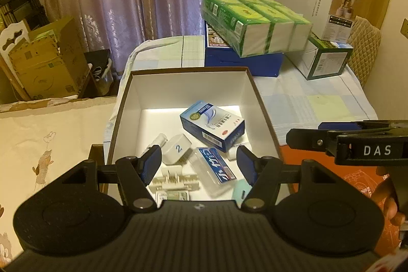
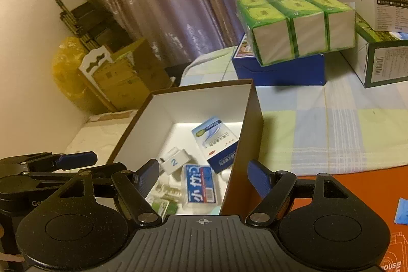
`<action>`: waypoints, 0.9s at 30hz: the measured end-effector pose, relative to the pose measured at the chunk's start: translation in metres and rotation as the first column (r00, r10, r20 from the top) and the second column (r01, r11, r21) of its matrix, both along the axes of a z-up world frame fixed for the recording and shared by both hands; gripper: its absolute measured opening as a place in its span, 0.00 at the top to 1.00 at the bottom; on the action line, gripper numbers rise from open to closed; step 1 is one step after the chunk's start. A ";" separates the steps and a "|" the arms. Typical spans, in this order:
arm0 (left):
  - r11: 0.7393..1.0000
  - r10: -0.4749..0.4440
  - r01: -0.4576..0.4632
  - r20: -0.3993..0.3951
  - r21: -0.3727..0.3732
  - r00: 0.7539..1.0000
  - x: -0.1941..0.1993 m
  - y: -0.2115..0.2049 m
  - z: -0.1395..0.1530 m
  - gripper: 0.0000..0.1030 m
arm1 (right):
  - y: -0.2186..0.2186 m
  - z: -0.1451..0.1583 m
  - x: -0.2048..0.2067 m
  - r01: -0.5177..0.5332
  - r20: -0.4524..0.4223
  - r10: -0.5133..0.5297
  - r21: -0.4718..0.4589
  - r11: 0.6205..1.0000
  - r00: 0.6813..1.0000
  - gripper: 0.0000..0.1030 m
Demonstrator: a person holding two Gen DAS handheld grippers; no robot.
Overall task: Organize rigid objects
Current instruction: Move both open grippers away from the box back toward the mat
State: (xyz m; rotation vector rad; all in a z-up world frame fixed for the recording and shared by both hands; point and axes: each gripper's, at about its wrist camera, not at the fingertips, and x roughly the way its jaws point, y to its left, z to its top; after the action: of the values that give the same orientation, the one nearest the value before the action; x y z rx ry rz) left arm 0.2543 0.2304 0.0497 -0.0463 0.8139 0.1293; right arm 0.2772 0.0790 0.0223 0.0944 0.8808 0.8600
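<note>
An open brown box with a white inside [image 1: 153, 91] [image 2: 204, 98] stands on the table. In it lie a blue and white medicine carton [image 1: 213, 125] [image 2: 216, 142], a white block marked 2 [image 1: 177, 148] [image 2: 176, 161], a blue-labelled clear case [image 1: 216, 168] [image 2: 200, 184], white plastic parts [image 1: 173, 180] and a small green packet [image 2: 167, 207]. My left gripper [image 1: 199, 162] is open and empty above the box's near end. My right gripper [image 2: 202, 176] is open and empty, astride the box's right wall. The right gripper shows in the left wrist view [image 1: 357, 142].
A checked cloth [image 2: 331, 124] covers the table, with an orange mat [image 2: 357, 190] at the front right. Behind stand a blue box [image 1: 244, 60] under green tissue packs [image 1: 257, 22], a green-white carton [image 1: 326, 57] and a white carton [image 1: 331, 9]. Cardboard boxes [image 1: 46, 60] stand at the left.
</note>
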 end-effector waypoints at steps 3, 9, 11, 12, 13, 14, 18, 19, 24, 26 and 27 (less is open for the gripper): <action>1.000 0.019 -0.018 0.016 -0.012 1.000 -0.017 -0.008 0.003 0.40 | -0.012 0.002 -0.007 -0.017 -0.011 0.017 0.006 1.000 1.000 0.28; 0.997 0.063 -0.062 0.028 -0.034 0.998 -0.053 -0.029 0.001 0.40 | -0.040 0.004 -0.023 -0.072 -0.008 0.073 0.012 0.997 0.997 0.28; 0.997 0.072 -0.071 0.030 -0.041 0.997 -0.064 -0.037 0.000 0.40 | -0.050 0.003 -0.030 -0.092 0.009 0.092 0.012 0.996 0.996 0.28; 0.996 0.074 -0.073 0.029 -0.045 0.997 -0.069 -0.042 -0.001 0.40 | -0.056 0.003 -0.034 -0.102 0.023 0.102 0.009 0.995 0.995 0.28; 0.996 0.076 -0.074 0.028 -0.047 0.997 -0.074 -0.046 -0.001 0.40 | -0.062 0.003 -0.037 -0.108 0.036 0.108 0.006 0.994 0.993 0.28; 0.996 0.077 -0.076 0.027 -0.052 0.997 -0.078 -0.051 -0.002 0.40 | -0.067 0.002 -0.040 -0.113 0.049 0.112 0.000 0.994 0.992 0.28; 0.995 0.072 -0.071 0.018 -0.063 0.997 -0.091 -0.072 -0.007 0.40 | -0.086 -0.001 -0.050 -0.142 0.076 0.144 -0.023 0.990 0.987 0.28; 0.995 0.068 -0.067 0.014 -0.067 0.998 -0.092 -0.077 -0.009 0.40 | -0.090 -0.002 -0.052 -0.151 0.079 0.153 -0.024 0.988 0.985 0.28; 0.996 0.039 -0.040 -0.010 -0.080 0.999 -0.096 -0.100 -0.017 0.40 | -0.112 -0.004 -0.057 -0.170 0.078 0.171 -0.026 0.985 0.982 0.28; 0.996 0.030 -0.031 -0.016 -0.085 0.999 -0.097 -0.108 -0.019 0.40 | -0.120 -0.006 -0.058 -0.175 0.077 0.176 -0.029 0.984 0.981 0.28; 0.996 0.025 -0.026 -0.020 -0.087 1.000 -0.096 -0.112 -0.020 0.41 | -0.124 -0.007 -0.059 -0.177 0.078 0.179 -0.033 0.984 0.981 0.28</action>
State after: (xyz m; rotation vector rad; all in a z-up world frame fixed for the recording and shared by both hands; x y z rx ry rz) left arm 0.1579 0.1182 0.0295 -0.1383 0.8375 0.1183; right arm 0.2187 -0.0446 0.0157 -0.0424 0.8324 1.0126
